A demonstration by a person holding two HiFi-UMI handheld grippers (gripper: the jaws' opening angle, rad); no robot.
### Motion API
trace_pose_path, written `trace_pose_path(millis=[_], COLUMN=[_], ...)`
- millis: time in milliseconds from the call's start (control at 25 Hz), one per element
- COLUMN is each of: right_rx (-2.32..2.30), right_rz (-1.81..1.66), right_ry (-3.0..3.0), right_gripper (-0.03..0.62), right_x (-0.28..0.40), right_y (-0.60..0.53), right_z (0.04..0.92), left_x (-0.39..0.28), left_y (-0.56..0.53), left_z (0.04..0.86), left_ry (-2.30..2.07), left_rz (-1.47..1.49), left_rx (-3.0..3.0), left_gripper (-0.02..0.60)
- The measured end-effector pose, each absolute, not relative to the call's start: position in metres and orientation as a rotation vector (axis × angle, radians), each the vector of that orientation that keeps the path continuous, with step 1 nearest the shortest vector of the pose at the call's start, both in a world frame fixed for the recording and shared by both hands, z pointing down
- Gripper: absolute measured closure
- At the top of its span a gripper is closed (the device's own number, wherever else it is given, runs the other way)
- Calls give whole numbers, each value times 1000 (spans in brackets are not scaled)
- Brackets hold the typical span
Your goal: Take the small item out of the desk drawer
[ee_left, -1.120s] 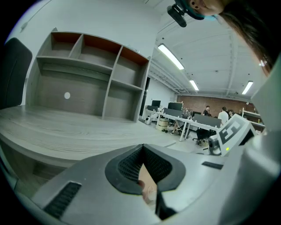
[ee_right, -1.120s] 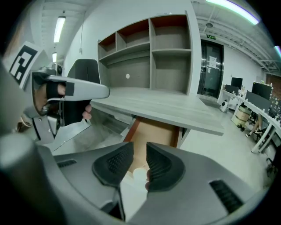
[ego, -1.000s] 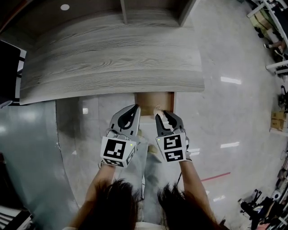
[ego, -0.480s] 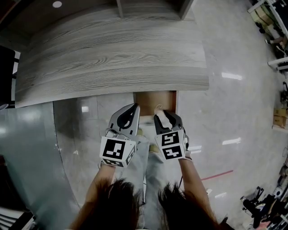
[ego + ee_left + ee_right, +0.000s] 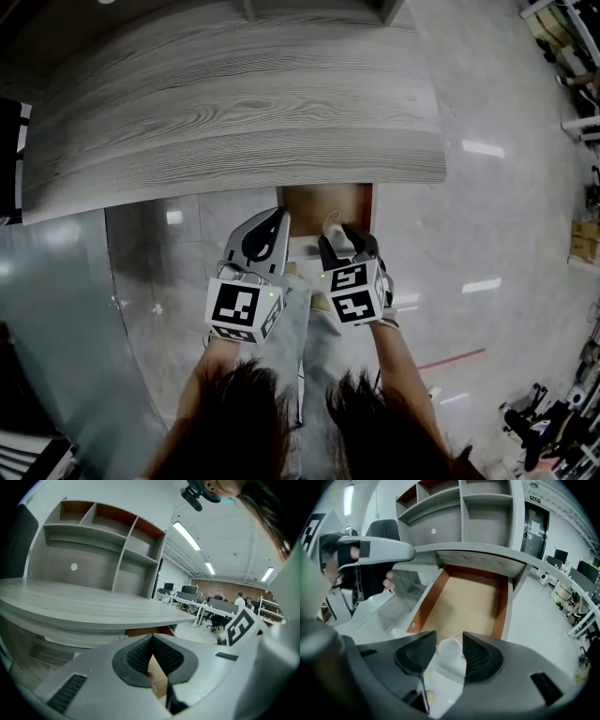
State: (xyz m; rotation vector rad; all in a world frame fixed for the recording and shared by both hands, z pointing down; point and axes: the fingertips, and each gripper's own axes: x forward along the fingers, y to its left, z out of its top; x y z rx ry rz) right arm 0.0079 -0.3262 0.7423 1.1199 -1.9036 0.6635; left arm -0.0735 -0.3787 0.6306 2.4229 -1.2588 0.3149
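Head view. Desk (image 5: pixel 234 112) with a grey wood-grain top fills the upper frame. The drawer (image 5: pixel 323 199) under its front edge stands pulled out, brown inside. The left gripper (image 5: pixel 279 223) and the right gripper (image 5: pixel 337 236) sit side by side at the drawer's near end, each with its marker cube toward the camera. The small white item (image 5: pixel 330 226) shows at the right gripper's tips, over the near end of the drawer. A glossy floor (image 5: pixel 487 234) lies to the right.

Left gripper view. The left gripper (image 5: pixel 152 638) has its fingers closed tip to tip with nothing between them. Only a brown sliver of the drawer (image 5: pixel 157 677) shows through the gap below the tips. The desk (image 5: pixel 84 604) edge runs across the frame, and a shelf unit (image 5: pixel 108 541) stands on it behind. The right gripper's marker cube is at the right edge. The far office rows are too small to detail.

Right gripper view. The right gripper (image 5: pixel 450 644) has its fingers opening. The small white item (image 5: pixel 450 651), round and pale and seen end-on, sits between the pads, close to both, with no squeeze visible. It lies at the near edge of the drawer (image 5: pixel 464 602). What it rests on cannot be told. The left gripper (image 5: pixel 375 550) hangs at upper left, gripped by a hand (image 5: pixel 388 581). The shelf unit (image 5: pixel 464 508) rises behind the desk.
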Motion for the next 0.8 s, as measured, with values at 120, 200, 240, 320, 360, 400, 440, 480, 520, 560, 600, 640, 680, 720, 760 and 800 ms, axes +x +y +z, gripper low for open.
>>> trace_pose_path(millis=[120,200,240,320,360,400,440,480,520,560,600,640,680,720,760,800], right_rx=[1110,1100,1094,1085,1082,1080,1079,1079,1078,1075,1071,1065,1061,1057,1053,1050], right_rz=[675,691,700,714,716,717,718,722,729,737,745,753,761,770,778,785], right_ry=[-1877,-1865,-1858,-1842,-1834,-1825,-1817,-1808,-1799,-1790,-1780,-1771,-1764,-1757,-1750,-1743], right_gripper=[427,424,421,418,416,416,416,413,411,411,408,407,407,405,405,405], right_x=[10,11,11,10,10,11,11,12,12,11,11,11,11,11,11,11], right_y=[-327,-327,-326,-325,-325,-326,-327,-327,-328,-328,-328,-328,-329,-329,-329,-329], right_z=[749,753,755,758,759,760,762,763,765,767,768,769,770,770,771,772], left_x=[-73,-72,-72,-72,-72,-72,-72,-72,-72,-72,-73,-73,-74,-74,-74,-75], left_y=[-382,-384,-384,-385,-386,-387,-388,-389,-389,-390,-390,-390,-391,-391,-391,-392], left_z=[635,640,641,644,645,646,647,649,650,652,652,653,653,653,653,653], left_ry=[-1260,-1261,-1261,-1259,-1259,-1258,-1257,-1257,-1257,-1258,-1260,-1261,-1264,-1266,-1267,-1269], left_rz=[317,320,322,327,329,331,333,336,340,343,344,345,346,346,346,346], left_rx=[2416,2408,2403,2396,2393,2391,2390,2388,2384,2380,2376,2373,2371,2370,2368,2366], left_gripper=[569,569,569,569,569,569,569,569,569,569,569,569,569,569,569,569])
